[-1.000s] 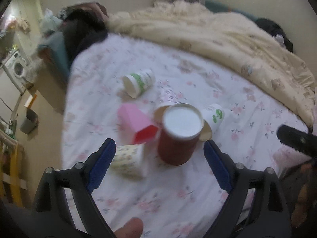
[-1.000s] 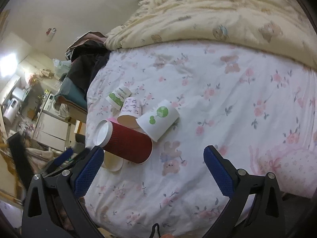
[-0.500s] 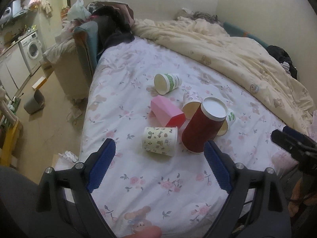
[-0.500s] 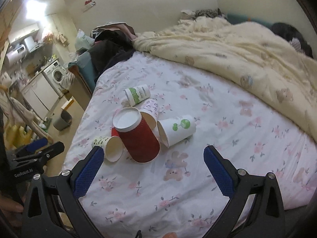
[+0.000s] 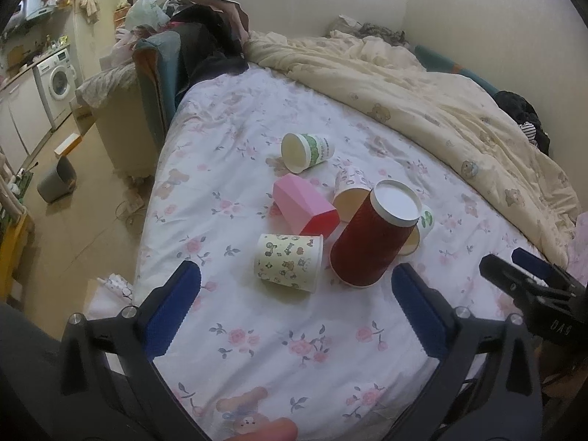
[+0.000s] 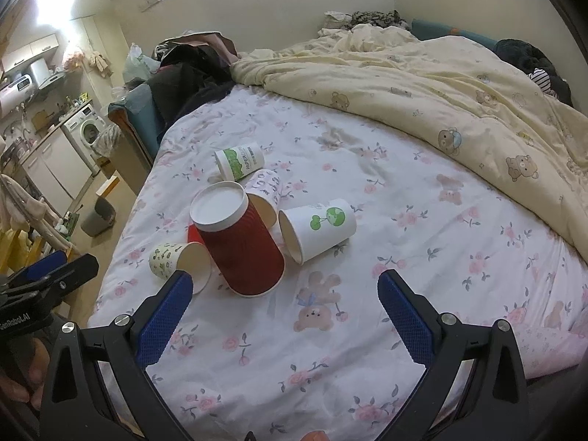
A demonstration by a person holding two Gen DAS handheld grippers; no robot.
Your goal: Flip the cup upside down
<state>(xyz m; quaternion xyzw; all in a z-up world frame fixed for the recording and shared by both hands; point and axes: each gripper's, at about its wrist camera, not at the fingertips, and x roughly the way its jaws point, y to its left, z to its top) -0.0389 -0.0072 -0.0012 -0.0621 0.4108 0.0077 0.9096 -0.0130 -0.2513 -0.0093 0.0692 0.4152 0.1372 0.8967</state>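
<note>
A red ribbed cup point(image 5: 371, 242) point(image 6: 244, 246) stands upside down on the floral bed sheet, white base up. Around it lie several paper cups on their sides: a cartoon-print cup point(image 5: 288, 261) point(image 6: 176, 261), a pink cup point(image 5: 305, 205), a green-label cup point(image 5: 307, 150) point(image 6: 239, 163), a purple-print cup point(image 5: 351, 191) point(image 6: 262, 193) and a white cup with a green tree point(image 6: 318, 229). My left gripper point(image 5: 294, 310) is open and empty, short of the cups. My right gripper point(image 6: 283, 316) is open and empty, just in front of the red cup.
A cream bear-print duvet point(image 6: 459, 84) is bunched along the back and right of the bed. Dark clothes point(image 5: 205, 44) pile on a chair at the bed's far left corner. The floor, a grey bin point(image 5: 57, 183) and a washing machine point(image 5: 55, 81) lie to the left.
Both grippers have pulled back and up from the cups and levelled out. The red cup stays upside down where it stood. Both grippers stay open.
</note>
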